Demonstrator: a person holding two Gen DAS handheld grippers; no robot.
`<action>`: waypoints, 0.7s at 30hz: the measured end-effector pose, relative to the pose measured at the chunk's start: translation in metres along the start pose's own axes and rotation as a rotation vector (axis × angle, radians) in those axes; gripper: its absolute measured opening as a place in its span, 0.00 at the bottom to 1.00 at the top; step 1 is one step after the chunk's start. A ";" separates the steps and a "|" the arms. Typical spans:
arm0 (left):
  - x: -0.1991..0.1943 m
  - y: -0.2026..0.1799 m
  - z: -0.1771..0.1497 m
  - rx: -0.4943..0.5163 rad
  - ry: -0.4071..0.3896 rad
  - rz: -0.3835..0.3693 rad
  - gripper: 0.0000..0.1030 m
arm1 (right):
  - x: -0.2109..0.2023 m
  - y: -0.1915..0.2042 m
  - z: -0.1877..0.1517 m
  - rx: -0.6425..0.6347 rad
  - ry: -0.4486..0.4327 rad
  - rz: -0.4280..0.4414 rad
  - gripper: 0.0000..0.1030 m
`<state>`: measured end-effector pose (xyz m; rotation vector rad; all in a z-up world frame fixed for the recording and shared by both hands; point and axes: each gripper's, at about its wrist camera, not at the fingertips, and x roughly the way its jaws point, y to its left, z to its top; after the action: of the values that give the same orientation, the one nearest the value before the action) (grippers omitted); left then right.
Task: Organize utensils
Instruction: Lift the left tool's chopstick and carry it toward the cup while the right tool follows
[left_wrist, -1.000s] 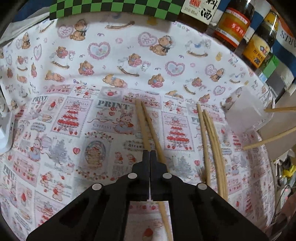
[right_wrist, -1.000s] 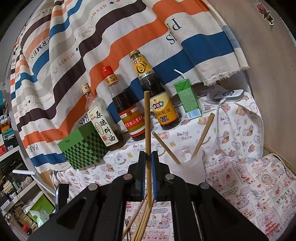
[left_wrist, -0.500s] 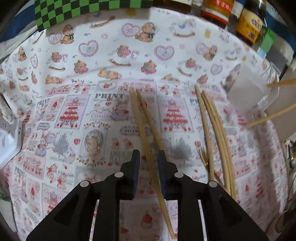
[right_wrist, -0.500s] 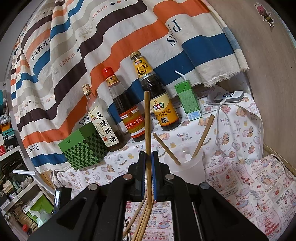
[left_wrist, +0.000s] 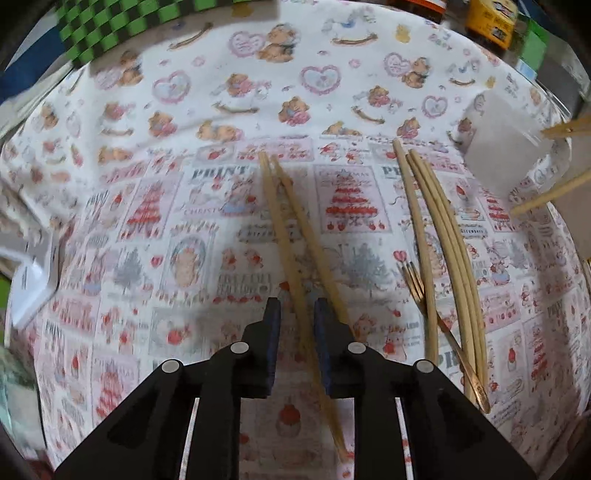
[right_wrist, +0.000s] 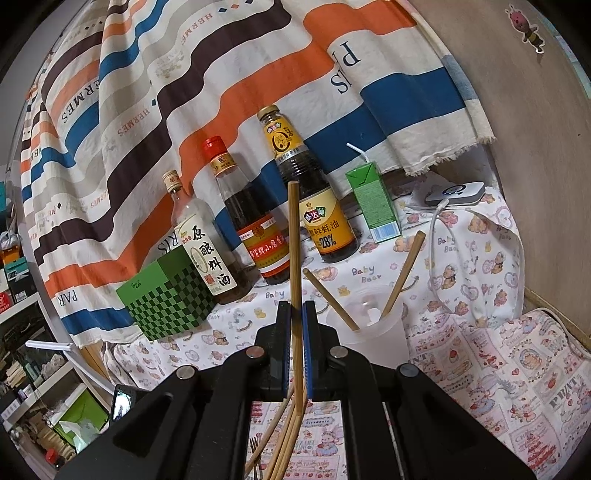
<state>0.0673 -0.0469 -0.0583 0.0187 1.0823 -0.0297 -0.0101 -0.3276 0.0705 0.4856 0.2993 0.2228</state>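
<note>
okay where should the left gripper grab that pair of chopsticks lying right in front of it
Grip the pair of chopsticks mid-shaft, coming straight down from above. They lie flat on the tablecloth, running away between the open jaws of the left gripper, which straddle only the left stick.

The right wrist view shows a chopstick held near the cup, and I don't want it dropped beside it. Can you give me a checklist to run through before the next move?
1. Right gripper shut on the chopstick: ok.
2. Chopstick upright in the grip: ok.
3. Cup standing upright with its mouth open: ok; two chopsticks already lean inside.
4. Held chopstick over the cup mouth: not ok, it sits left of the cup in the right wrist view.
5. Left gripper clear of the cup: ok, it is open over a pair on the cloth.
6. Held chopstick's lower tip clear of the loose sticks below: cannot tell.
</note>
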 end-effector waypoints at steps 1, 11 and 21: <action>-0.001 -0.002 -0.001 0.002 0.009 0.001 0.17 | 0.000 0.000 0.000 0.000 -0.001 -0.001 0.06; -0.044 0.000 -0.004 0.007 -0.218 -0.010 0.05 | -0.002 0.002 0.001 -0.014 -0.009 -0.003 0.06; -0.124 0.024 -0.017 -0.055 -0.649 -0.103 0.05 | 0.000 0.003 -0.001 -0.022 -0.009 -0.005 0.06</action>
<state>-0.0048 -0.0201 0.0437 -0.0916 0.4344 -0.0916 -0.0114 -0.3244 0.0713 0.4641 0.2893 0.2186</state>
